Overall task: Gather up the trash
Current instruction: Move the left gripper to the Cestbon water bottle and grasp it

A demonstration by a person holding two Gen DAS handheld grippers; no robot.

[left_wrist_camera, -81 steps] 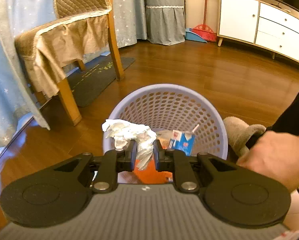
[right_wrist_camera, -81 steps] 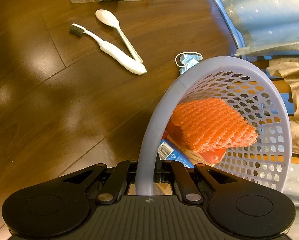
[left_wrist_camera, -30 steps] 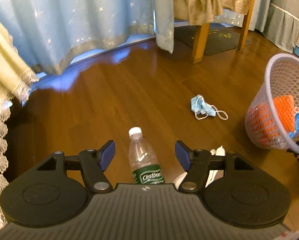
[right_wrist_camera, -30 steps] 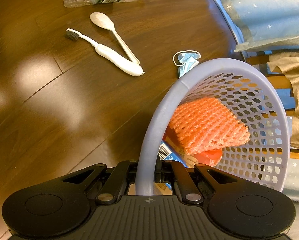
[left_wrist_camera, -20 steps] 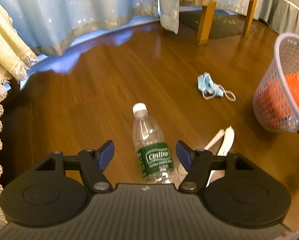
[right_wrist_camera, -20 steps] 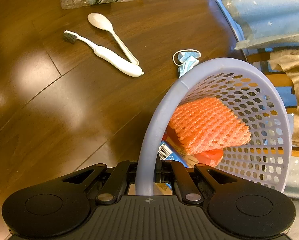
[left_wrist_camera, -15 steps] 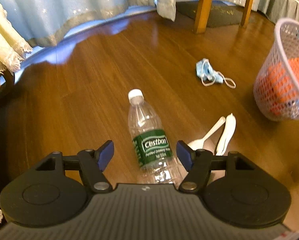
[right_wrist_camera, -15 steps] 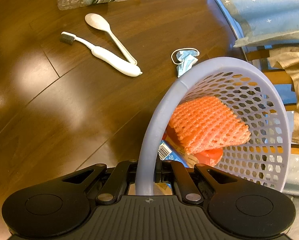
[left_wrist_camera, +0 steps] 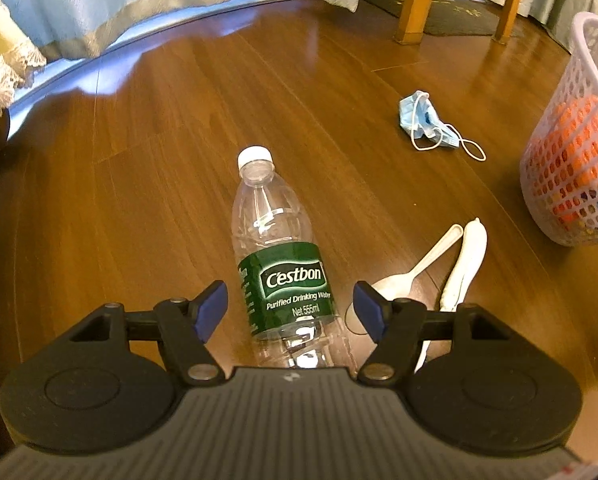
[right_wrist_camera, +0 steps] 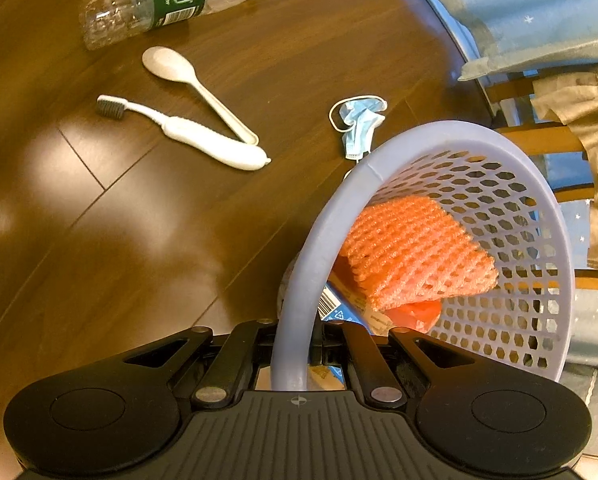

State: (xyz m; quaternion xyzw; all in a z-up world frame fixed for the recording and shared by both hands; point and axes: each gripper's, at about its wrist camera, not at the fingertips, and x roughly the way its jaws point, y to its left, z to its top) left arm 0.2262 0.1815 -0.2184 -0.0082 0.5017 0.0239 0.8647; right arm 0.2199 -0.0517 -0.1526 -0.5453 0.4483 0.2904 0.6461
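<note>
Left wrist view: the left gripper has its jaws spread, and they have just been opening a little further. The plastic bottle lies flat on the wooden floor between the blue pads, cap pointing away from the claw; neither pad touches it. Just right of the right finger lie a white spoon and a white toothbrush, handle ends meeting. Further ahead and to the right lies a blue face mask; the basket stands at the far right, cut off by the frame edge.

Right wrist view: the right gripper is pressed together, pinching the basket rim. Inside lie an orange foam net and a partly hidden carton.

Progress, as judged: some trash is collected; bottle, spoon, toothbrush and mask remain on the floor. The bottle's base is hidden under the left claw body, and the basket's lower contents cannot be made out.
</note>
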